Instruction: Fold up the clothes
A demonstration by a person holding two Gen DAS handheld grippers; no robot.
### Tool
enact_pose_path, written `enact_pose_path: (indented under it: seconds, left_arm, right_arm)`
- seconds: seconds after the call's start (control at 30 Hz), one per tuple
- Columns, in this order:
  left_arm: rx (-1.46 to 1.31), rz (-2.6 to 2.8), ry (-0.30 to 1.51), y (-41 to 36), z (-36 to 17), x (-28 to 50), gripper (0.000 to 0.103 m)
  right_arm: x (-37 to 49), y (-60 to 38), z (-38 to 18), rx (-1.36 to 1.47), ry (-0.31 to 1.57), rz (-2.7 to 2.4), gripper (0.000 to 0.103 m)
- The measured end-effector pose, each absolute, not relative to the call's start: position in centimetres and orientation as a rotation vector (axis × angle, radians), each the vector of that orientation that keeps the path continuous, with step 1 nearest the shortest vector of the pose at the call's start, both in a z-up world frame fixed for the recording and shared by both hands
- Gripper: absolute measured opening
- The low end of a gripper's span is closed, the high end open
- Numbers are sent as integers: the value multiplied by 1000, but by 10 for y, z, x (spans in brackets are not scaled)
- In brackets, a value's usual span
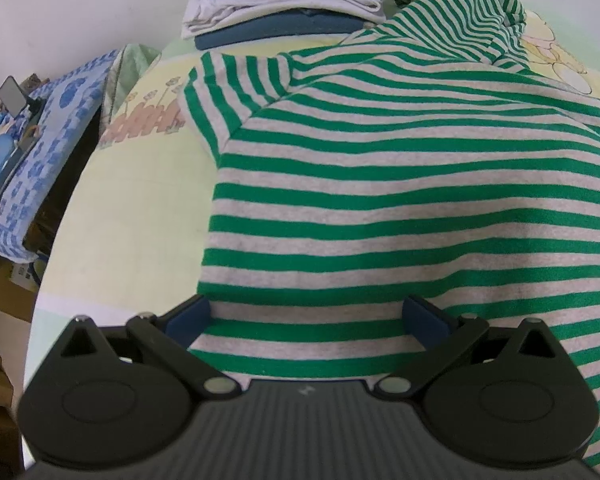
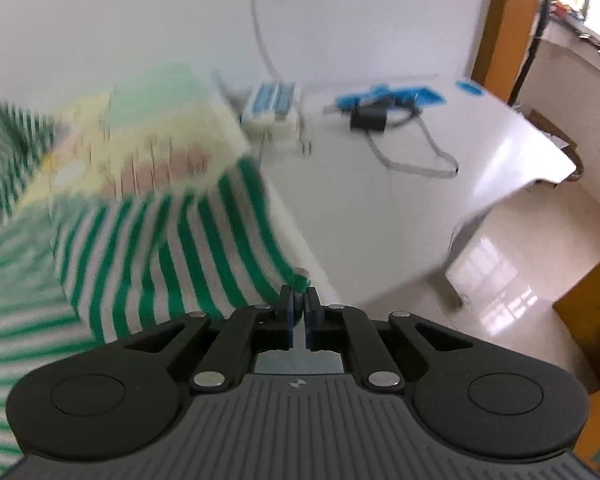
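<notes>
A green-and-grey striped shirt (image 1: 380, 180) lies spread flat on a pale yellow printed sheet (image 1: 140, 200), one sleeve lying flat at the far left. My left gripper (image 1: 306, 320) is open, its blue pads wide apart just above the shirt's near part, with striped cloth showing between them. In the blurred right wrist view, my right gripper (image 2: 300, 296) is shut on the hem corner of the striped shirt's sleeve (image 2: 172, 248). A small tuft of green cloth sticks out past its tips, and the sleeve is lifted off the sheet.
A stack of folded clothes (image 1: 288, 4) sits at the far edge behind the shirt. A blue patterned cloth (image 1: 48, 132) with a phone (image 1: 12, 94) lies to the left. Right of the sheet, a white table (image 2: 420, 200) holds a power strip (image 2: 272, 108) and a black adapter (image 2: 368, 118).
</notes>
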State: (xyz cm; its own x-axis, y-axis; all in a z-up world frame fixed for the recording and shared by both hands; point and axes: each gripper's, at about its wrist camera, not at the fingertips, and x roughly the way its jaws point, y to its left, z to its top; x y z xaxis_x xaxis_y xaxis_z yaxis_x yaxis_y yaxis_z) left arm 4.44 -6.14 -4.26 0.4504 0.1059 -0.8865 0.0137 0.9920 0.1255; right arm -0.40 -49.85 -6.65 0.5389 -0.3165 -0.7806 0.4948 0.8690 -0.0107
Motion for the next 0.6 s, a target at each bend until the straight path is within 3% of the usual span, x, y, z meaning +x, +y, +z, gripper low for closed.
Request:
enact_pose_path:
  seconds: [0.1, 0.13, 0.27, 0.47, 0.6]
  left_arm:
    - [128, 52, 1106, -62, -42, 45, 102]
    - [130, 52, 1106, -62, -42, 46, 102]
    - [141, 54, 1101, -63, -42, 45, 102]
    - [162, 60, 1097, -66, -42, 45, 102]
    - [172, 68, 1087, -68, -42, 43, 102]
  right_arm:
    - [0, -502, -64, 244, 865, -508, 13]
    - [2, -503, -61, 255, 850, -516, 23]
    - [18, -511, -39, 275, 693, -506, 35]
    - [80, -533, -45, 277, 765, -462, 39]
    - [102, -549, -60, 325, 872, -444, 36]
